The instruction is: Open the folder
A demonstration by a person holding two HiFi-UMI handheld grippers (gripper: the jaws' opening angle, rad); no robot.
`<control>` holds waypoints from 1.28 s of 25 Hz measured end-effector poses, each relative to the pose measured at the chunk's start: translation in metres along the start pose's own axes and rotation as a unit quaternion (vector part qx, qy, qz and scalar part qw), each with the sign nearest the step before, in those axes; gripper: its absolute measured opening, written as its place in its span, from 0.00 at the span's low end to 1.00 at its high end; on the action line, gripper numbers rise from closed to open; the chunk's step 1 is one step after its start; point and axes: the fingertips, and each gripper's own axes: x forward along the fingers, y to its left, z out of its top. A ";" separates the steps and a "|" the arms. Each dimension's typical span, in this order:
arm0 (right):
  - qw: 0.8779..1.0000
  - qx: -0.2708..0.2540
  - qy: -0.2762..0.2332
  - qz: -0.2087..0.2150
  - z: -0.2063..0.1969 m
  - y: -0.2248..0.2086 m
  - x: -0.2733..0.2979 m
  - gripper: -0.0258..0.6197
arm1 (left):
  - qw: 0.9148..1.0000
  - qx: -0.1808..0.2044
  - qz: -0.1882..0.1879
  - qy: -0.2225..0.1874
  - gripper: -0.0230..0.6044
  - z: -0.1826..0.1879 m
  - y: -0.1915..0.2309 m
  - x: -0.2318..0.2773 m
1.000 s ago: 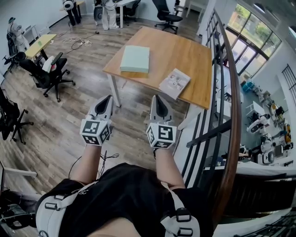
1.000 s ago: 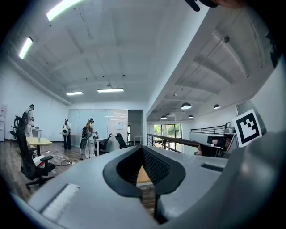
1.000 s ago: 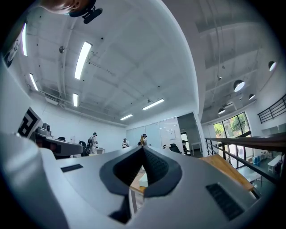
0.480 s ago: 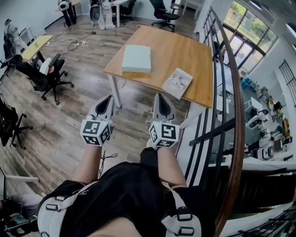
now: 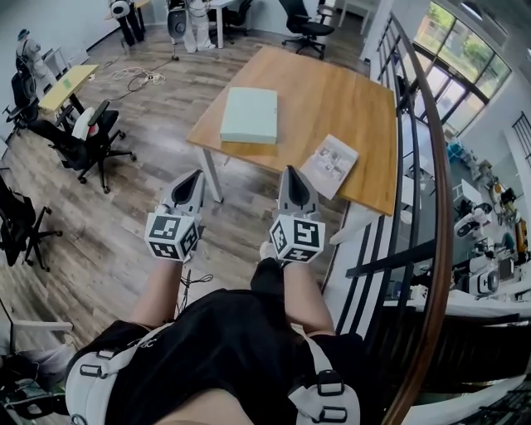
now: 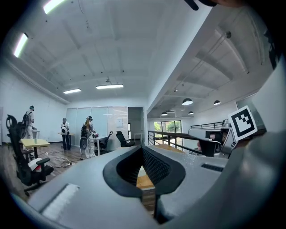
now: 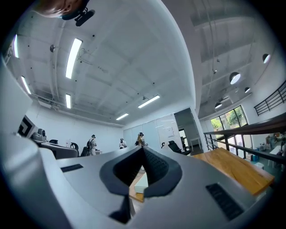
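Note:
A pale green folder (image 5: 249, 114) lies closed on the left part of a wooden table (image 5: 348, 91) ahead of me. A white printed booklet (image 5: 329, 164) lies near the table's front right edge. My left gripper (image 5: 196, 175) and right gripper (image 5: 290, 170) are held side by side over the floor, short of the table, both pointing at it. Each is shut with nothing between its jaws. In the right gripper view the folder (image 7: 141, 184) shows through the gap below the gripper's (image 7: 143, 149) joined tips. In the left gripper view the left gripper's (image 6: 143, 148) tips also meet.
A dark metal railing with a wooden handrail (image 5: 431, 249) runs along the right. Black office chairs (image 5: 91, 133) stand on the wood floor at left, with another (image 5: 307, 21) behind the table. Cables (image 5: 137, 75) lie on the floor, and people (image 6: 87, 136) stand at the far desks.
The table, folder and booklet have come nearer in the head view. Both grippers have moved forward together toward the table, still shut.

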 end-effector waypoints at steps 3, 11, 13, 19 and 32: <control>1.000 -0.001 0.003 0.005 -0.009 -0.021 0.037 0.05 | 1.000 -0.001 0.007 0.004 0.04 -0.004 0.011 0.040; 0.999 0.005 0.028 0.027 -0.034 -0.085 0.144 0.05 | 0.999 -0.005 0.016 0.028 0.04 -0.014 0.032 0.162; 0.999 0.006 0.039 0.035 -0.041 -0.098 0.166 0.05 | 0.999 -0.009 0.021 0.032 0.04 -0.013 0.036 0.189; 0.996 0.020 0.065 0.055 -0.062 -0.134 0.230 0.05 | 0.998 -0.015 0.032 0.049 0.04 -0.017 0.048 0.258; 0.986 0.029 0.138 0.089 -0.126 -0.161 0.332 0.05 | 0.993 -0.013 0.056 0.102 0.04 -0.054 0.099 0.342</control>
